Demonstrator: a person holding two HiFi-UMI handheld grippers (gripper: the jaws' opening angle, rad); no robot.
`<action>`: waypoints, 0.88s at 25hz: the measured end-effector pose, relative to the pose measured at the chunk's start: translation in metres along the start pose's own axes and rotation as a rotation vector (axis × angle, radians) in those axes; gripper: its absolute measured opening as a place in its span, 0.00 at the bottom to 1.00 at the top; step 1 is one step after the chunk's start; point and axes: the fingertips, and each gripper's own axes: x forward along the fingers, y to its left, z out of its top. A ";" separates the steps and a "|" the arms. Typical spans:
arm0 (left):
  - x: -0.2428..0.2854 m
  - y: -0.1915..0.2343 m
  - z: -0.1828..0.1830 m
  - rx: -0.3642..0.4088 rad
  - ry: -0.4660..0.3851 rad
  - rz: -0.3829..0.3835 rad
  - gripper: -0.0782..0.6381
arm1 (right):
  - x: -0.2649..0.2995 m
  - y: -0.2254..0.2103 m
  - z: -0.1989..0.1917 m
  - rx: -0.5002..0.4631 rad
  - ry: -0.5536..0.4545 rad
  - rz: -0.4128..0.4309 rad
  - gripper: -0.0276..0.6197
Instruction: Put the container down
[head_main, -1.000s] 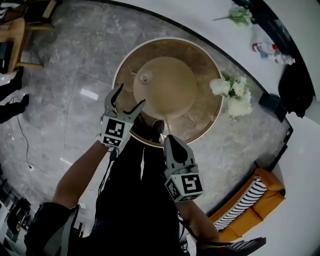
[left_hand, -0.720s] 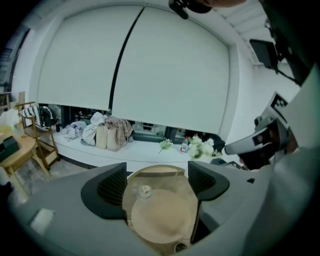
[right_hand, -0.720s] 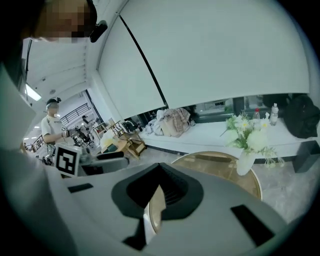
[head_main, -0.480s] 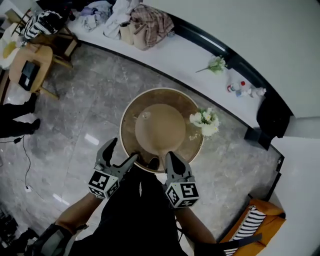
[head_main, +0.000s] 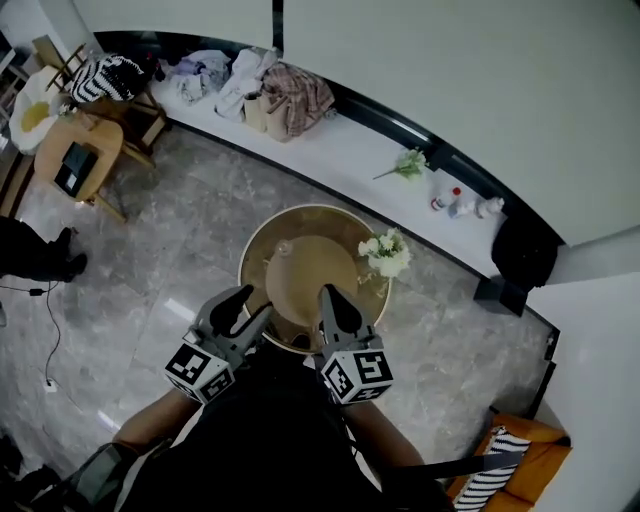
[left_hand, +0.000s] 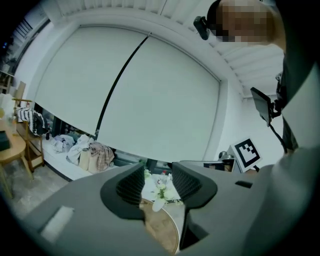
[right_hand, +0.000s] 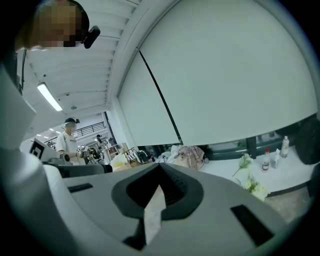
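A small clear glass container stands upright on the round wooden table, near its left rim, and neither gripper touches it. My left gripper hovers over the table's near edge. Its jaws are closing with nothing between them; in the left gripper view, the left gripper shows only the far table and flowers through the gap. My right gripper is beside it over the same edge, shut and empty. In the right gripper view the right gripper has its tips together.
White flowers stand on the table's right side. A white ledge along the window carries piled clothes, a flower sprig and bottles. A wooden side table stands at the left and an orange sofa at the lower right.
The head view has pulled back, so the table looks smaller and farther. Both grippers now sit at the table's near edge, and the left jaws have narrowed.
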 end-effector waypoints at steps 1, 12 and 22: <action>-0.001 0.003 0.003 -0.003 -0.005 0.026 0.31 | -0.001 0.002 0.010 -0.012 -0.021 0.009 0.05; -0.025 -0.004 0.052 0.032 -0.115 0.110 0.11 | -0.033 0.038 0.067 -0.067 -0.161 0.072 0.05; -0.036 -0.005 0.076 0.026 -0.172 0.086 0.12 | -0.052 0.078 0.119 -0.250 -0.335 0.086 0.05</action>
